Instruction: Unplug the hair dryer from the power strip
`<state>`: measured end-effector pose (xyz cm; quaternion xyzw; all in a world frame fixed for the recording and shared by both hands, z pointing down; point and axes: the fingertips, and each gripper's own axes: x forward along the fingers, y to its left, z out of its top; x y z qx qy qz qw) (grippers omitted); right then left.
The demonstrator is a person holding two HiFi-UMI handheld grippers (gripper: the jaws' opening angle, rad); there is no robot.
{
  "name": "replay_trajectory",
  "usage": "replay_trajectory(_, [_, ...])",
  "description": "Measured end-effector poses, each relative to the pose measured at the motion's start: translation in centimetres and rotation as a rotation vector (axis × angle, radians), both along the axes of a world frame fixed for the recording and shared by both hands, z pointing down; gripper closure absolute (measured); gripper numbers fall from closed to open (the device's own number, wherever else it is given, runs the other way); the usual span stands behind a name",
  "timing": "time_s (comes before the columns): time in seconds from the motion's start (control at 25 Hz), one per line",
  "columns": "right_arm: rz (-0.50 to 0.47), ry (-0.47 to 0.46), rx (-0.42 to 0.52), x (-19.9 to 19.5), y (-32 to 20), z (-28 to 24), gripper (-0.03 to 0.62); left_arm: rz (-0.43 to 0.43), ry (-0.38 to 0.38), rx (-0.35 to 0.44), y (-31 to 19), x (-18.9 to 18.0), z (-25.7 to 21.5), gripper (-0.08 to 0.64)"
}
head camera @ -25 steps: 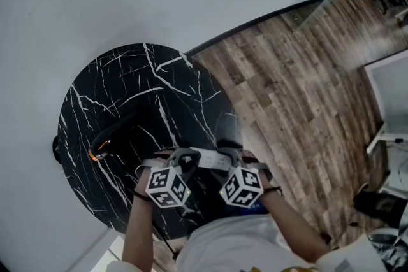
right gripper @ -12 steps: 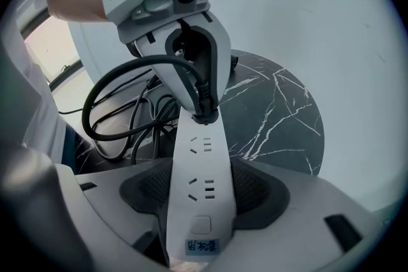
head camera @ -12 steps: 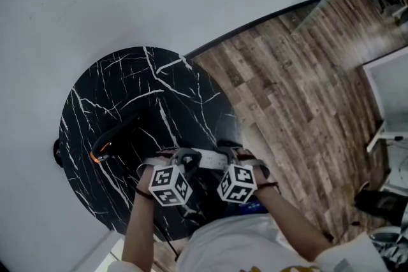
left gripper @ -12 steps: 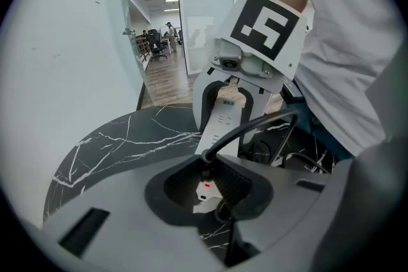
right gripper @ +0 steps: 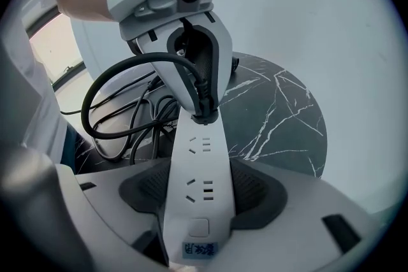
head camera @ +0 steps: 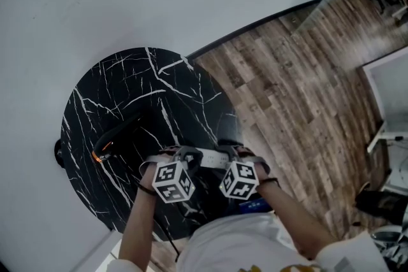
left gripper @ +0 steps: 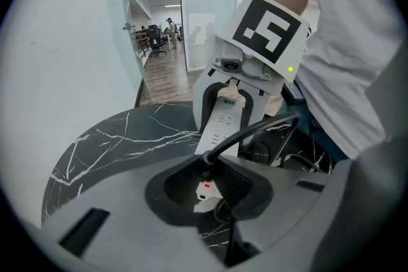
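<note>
Left hand-held gripper (left gripper: 210, 176) clamped on plug (right gripper: 203, 110); right hand-held gripper (right gripper: 199, 197), jaws just widened, loosely astride power strip (right gripper: 199, 156): steady strip first, then draw plug straight out.

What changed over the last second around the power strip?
The right tongs have just been opening, with the power strip lying between them. The left tongs stay shut on the plug. Nothing else has visibly moved.
</note>
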<state>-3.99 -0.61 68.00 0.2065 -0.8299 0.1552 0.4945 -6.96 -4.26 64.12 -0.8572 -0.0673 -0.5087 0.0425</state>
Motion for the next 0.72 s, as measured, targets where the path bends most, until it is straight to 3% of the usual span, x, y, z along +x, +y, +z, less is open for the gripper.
replay_trajectory(0.2, [-0.003,0.023,-0.028,0.0,0.0,0.2,0.328,0.033,-0.053,-0.014,0.09,-0.04,0.21,0.497])
replay_trajectory(0.72, [-0.005,0.063,-0.053,-0.07,-0.15,0.41,0.327,0.03,-0.087,-0.003,-0.07,-0.09,0.54,0.497])
